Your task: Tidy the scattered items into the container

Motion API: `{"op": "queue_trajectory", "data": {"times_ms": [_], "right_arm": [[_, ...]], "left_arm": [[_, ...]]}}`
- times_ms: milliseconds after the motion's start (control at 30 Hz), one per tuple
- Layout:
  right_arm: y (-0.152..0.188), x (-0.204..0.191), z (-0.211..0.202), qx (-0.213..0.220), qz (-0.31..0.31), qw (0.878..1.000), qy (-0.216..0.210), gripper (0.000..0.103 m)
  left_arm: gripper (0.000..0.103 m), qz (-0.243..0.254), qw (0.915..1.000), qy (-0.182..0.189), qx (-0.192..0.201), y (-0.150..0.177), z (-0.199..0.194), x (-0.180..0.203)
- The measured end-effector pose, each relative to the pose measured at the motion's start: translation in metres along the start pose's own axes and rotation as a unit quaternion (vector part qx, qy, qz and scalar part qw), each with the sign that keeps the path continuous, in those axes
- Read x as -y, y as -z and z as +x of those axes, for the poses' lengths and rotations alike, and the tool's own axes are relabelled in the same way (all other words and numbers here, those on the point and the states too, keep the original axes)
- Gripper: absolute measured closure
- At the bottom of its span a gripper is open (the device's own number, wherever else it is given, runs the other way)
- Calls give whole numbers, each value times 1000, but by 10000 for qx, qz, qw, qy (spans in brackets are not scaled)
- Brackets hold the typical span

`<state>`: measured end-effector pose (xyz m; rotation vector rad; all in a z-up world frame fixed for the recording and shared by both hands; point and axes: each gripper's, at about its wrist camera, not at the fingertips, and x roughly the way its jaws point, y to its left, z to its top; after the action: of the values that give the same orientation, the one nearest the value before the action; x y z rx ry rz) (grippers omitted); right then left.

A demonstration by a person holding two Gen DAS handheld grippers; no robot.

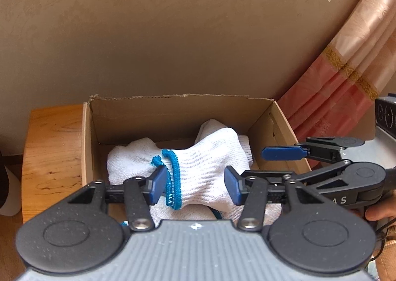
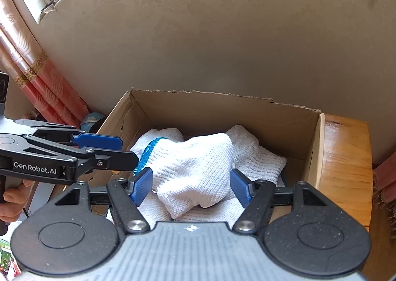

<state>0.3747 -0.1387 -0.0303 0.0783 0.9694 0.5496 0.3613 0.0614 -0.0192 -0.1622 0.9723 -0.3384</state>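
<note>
An open cardboard box (image 1: pixel 91 137) (image 2: pixel 292 122) stands on a wooden table and holds several white knitted gloves with blue cuffs (image 1: pixel 205 157) (image 2: pixel 195 164). My left gripper (image 1: pixel 195 185) is open above the near part of the box, its blue pads either side of the top glove without squeezing it. My right gripper (image 2: pixel 190 188) is open too, over the same pile from the other side. Each gripper shows in the other's view, the right one (image 1: pixel 279 154) and the left one (image 2: pixel 109 147), both open at the box's side wall.
The wooden table (image 1: pixel 49 157) (image 2: pixel 346 164) extends beyond the box. A beige patterned wall stands right behind it. A pink curtain (image 1: pixel 346 77) (image 2: pixel 29 63) hangs beside the box. A small bluish round object (image 2: pixel 91 118) lies by the curtain.
</note>
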Motion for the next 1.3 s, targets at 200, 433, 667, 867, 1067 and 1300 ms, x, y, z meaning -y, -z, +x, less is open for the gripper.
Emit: {"op": "queue_trajectory", "data": {"times_ms": [200,433,667,867,1067,1300], "right_arm": [[8,-10,-23,102,-131,9996,229,18],[30,-15,-44,127,-23,9984,559,8],[67,-22,-62,152,116,9971,733,8],[103,-23,-82,257,555,9947,827,8],[135,-33,-95,192,751,9914,1058,7],[163,-59,-119,278,724,9898,1191,3]], "left_arm": [[29,390,9976,-444,358,10,-24,17],[12,879,9906,-778,701,36,-49,41],[7,1147,9825,-1087,983,77,-73,68],[4,1208,9773,-1288,1172,113,-94,89],[3,1024,9763,-1400,1296,141,-112,100],[1,528,9723,-1568,1649,164,-138,104]]}}
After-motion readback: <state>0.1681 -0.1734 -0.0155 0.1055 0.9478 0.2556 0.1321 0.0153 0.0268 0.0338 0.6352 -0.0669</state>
